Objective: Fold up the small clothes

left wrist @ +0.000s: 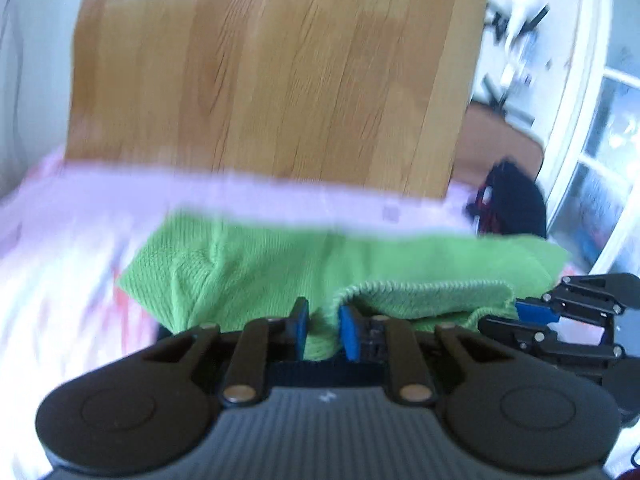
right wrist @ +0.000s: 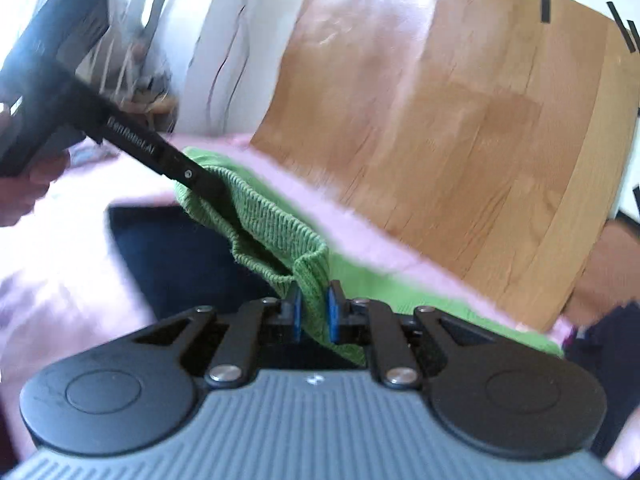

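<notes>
The left gripper [left wrist: 323, 330] pinches a fold of the green knit [left wrist: 256, 264] between its blue pads [left wrist: 349, 332]. The right gripper [right wrist: 313, 314] clamps the same knit's ribbed edge [right wrist: 280, 224]. The knit hangs between them over a pink sheet [left wrist: 280, 196], above the wood floor [left wrist: 280, 60]. A dark cloth [right wrist: 180, 260] lies below.

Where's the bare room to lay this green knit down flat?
Little bare room. The green knit garment, pinched by the left gripper and the right gripper, hangs over the pink sheet. Its bare stretch lies leftward; a dark blue cloth crowds beneath. Beyond the sheet's edge is wooden floor.
</notes>
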`<state>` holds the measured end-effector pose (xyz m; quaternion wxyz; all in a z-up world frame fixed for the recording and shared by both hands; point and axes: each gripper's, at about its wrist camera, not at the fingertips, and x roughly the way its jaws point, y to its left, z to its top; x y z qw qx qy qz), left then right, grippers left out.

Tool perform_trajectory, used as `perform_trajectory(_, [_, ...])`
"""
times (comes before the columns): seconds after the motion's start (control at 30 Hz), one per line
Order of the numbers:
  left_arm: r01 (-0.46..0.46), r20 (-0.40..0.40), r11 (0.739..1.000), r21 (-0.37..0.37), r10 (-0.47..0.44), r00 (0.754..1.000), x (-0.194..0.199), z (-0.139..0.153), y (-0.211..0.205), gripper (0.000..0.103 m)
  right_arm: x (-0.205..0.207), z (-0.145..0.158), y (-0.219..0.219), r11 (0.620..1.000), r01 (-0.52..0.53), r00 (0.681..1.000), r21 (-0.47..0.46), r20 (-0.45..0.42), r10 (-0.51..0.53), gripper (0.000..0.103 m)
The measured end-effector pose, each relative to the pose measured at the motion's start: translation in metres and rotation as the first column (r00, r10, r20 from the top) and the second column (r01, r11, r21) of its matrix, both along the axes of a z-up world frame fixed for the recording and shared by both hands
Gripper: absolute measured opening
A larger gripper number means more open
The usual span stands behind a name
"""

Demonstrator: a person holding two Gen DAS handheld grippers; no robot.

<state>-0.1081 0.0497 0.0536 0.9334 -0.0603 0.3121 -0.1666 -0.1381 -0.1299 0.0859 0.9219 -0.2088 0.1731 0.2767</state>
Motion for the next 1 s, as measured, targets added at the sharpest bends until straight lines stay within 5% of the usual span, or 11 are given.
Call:
perform_trajectory(0.1, [-0.021, -0.032, 1.000, -0.010, 0.020, 0.999, -0.014, -0.023, 0.006, 0.024, -0.019, -0.026, 0.003, 0.999, 0.034, 0.997, 0.005, -0.063, -0.033, 0.016])
perform_trajectory(0.13, [-0.023, -0.017, 1.000, 0.008, 0.023, 1.000, -0.020, -0.024, 0.005, 0.034, -0.021, -0.031, 0.003, 0.999, 0.052, 0.996, 0.007, -0.070, -0.051, 0.016])
perform_trajectory(0.3, [0.003, 0.024, 1.000, -0.003, -0.003, 1.000, -0.034, -0.003, 0.022, 0.053, -0.026, -0.022, -0.008, 0.995, 0.070, 0.991, 0.072, -0.115, -0.061, 0.030])
perform_trajectory(0.4, [-0.099, 0.075, 0.995, -0.027, 0.101, 0.992, -0.028, 0.012, 0.048, 0.080, -0.031, -0.013, -0.025, 0.988, 0.064, 0.990, 0.138, -0.135, -0.046, 0.031])
perform_trajectory(0.47, [-0.178, 0.049, 0.981, -0.083, 0.182, 0.982, -0.018, 0.017, 0.069, 0.096, -0.033, -0.007, -0.037, 0.979, 0.083, 0.987, 0.187, -0.148, -0.055, 0.032])
perform_trajectory(0.6, [-0.283, -0.077, 0.940, -0.193, 0.273, 0.959, 0.018, 0.010, 0.106, 0.099, -0.036, -0.001, -0.055, 0.939, 0.159, 0.978, 0.304, -0.180, -0.107, 0.043])
perform_trajectory(0.77, [-0.300, -0.221, 0.900, -0.317, 0.238, 0.946, 0.068, -0.014, 0.125, 0.097, -0.018, 0.006, -0.027, 0.931, 0.115, 0.983, 0.346, -0.172, -0.058, 0.043])
perform_trajectory(0.8, [-0.304, -0.233, 0.895, -0.328, 0.235, 0.944, 0.071, -0.018, 0.126, 0.087, -0.015, 0.006, -0.018, 0.933, 0.087, 0.986, 0.348, -0.163, -0.031, 0.043])
perform_trajectory(0.83, [-0.305, -0.251, 0.891, -0.335, 0.228, 0.941, 0.075, -0.021, 0.125, 0.057, -0.010, 0.006, -0.009, 0.934, 0.065, 0.987, 0.350, -0.161, -0.008, 0.043])
perform_trajectory(0.9, [-0.308, -0.296, 0.888, -0.341, 0.209, 0.932, 0.077, -0.023, 0.122, 0.026, 0.003, 0.001, 0.012, 0.936, 0.029, 0.985, 0.351, -0.171, 0.034, 0.043])
perform_trajectory(1.0, [-0.292, -0.277, 0.894, -0.339, 0.202, 0.939, 0.062, -0.012, 0.116, 0.020, 0.019, -0.006, 0.034, 0.940, -0.004, 0.974, 0.340, -0.212, 0.081, 0.043])
